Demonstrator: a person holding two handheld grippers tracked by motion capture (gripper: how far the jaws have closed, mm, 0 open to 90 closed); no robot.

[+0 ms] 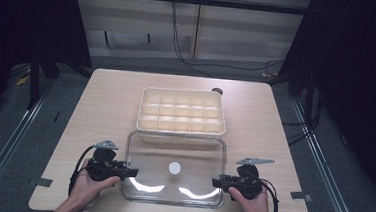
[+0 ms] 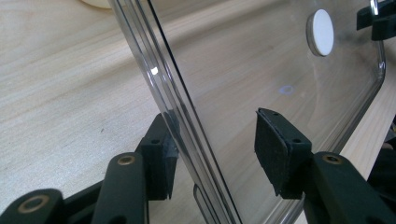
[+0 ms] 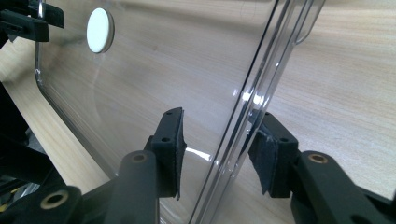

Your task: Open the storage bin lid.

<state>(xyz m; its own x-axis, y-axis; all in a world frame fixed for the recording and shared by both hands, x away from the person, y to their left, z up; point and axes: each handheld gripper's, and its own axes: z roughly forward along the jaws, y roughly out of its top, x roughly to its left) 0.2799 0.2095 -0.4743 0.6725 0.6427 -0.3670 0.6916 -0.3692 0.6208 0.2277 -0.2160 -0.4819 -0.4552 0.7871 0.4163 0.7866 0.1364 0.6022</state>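
two hands come in from the bottom of the high view, each holding a gripper at one short end of a clear plastic lid (image 1: 174,169) that lies on the near part of the wooden table (image 1: 106,100). the left gripper (image 1: 130,172) meets the lid's left edge, the right gripper (image 1: 217,181) its right edge. the lid is transparent, with rounded corners, a white round disc (image 1: 174,167) at its middle and bright glare near its front. just beyond it sits a cream compartment tray (image 1: 181,111). in the left gripper view, the left gripper (image 2: 212,147) stands parted, one jaw on each side of the lid's ridged rim (image 2: 168,93), not clamped. in the right gripper view, the right gripper (image 3: 217,144) likewise straddles the rim (image 3: 254,93), jaws apart.
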